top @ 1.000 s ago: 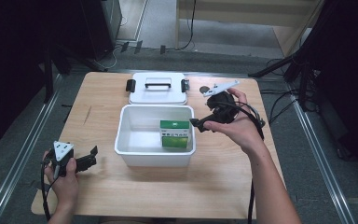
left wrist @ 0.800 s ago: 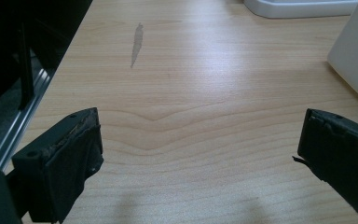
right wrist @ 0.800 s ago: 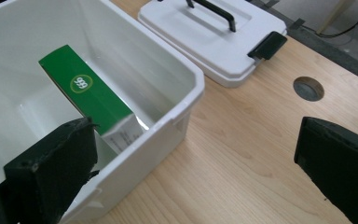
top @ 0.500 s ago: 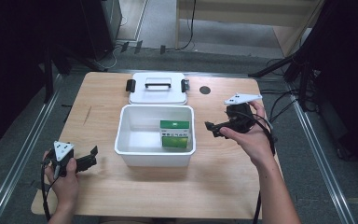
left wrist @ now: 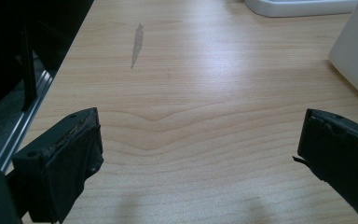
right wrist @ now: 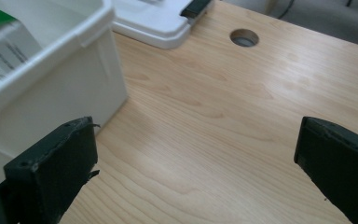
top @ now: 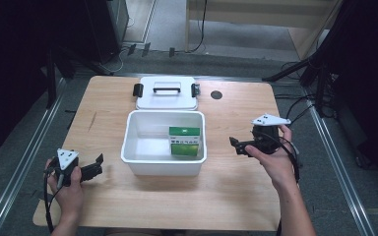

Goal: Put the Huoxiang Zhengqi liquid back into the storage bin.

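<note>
On the table (top: 236,191), white bin (top: 163,167) w/ green box (top: 185,140) sitting centre, lid (top: 166,93) lying behind, L gripper (top: 96,164) & R gripper (top: 235,144) flanking, both fingers spreading wide, holding nothing.

Over the last second the right gripper (top: 235,143) drew back from the white bin (top: 163,169). It had been held close against the bin's right wall near the far corner, its jaw tips almost at the rim beside the green box (top: 184,141). It then swung out to the right and toward the person, and ended well clear of the bin's right wall, opposite its near half, with its jaws spread wide over bare wooden table (right wrist: 223,121).
</note>
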Action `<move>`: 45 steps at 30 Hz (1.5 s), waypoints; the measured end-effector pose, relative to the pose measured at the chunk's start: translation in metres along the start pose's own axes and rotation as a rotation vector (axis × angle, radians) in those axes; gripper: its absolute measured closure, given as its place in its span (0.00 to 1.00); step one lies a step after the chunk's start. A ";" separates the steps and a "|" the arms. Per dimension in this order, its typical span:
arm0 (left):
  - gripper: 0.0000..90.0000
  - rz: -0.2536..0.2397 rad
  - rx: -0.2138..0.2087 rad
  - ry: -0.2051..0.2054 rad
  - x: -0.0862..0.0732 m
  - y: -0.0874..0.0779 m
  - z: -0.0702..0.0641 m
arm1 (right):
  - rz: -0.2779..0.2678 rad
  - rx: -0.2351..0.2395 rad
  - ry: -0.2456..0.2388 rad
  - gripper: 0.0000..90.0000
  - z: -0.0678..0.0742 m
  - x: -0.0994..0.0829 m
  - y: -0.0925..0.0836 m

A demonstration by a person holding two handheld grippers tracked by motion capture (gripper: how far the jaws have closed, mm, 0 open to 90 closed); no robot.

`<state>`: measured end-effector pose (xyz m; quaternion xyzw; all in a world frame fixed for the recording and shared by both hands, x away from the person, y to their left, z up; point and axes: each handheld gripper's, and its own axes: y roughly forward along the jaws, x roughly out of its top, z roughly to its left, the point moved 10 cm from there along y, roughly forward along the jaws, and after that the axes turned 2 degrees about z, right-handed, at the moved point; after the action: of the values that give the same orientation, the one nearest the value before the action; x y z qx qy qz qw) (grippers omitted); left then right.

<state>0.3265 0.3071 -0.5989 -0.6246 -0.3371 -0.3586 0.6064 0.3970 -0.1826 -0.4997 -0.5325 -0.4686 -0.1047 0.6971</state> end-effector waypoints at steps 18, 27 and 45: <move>0.01 -0.003 0.004 0.004 0.000 0.000 0.000 | -0.084 -0.217 0.085 0.00 -0.038 -0.070 -0.017; 0.01 -0.004 0.007 0.004 0.000 0.000 0.000 | -0.130 -0.294 0.135 0.00 -0.061 -0.104 -0.037; 0.01 0.010 -0.005 -0.025 -0.001 0.000 0.001 | -0.126 -0.282 0.194 0.00 -0.077 -0.162 -0.052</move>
<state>0.3259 0.3076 -0.5999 -0.6321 -0.3405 -0.3489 0.6023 0.3179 -0.3259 -0.5895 -0.5820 -0.4121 -0.2638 0.6494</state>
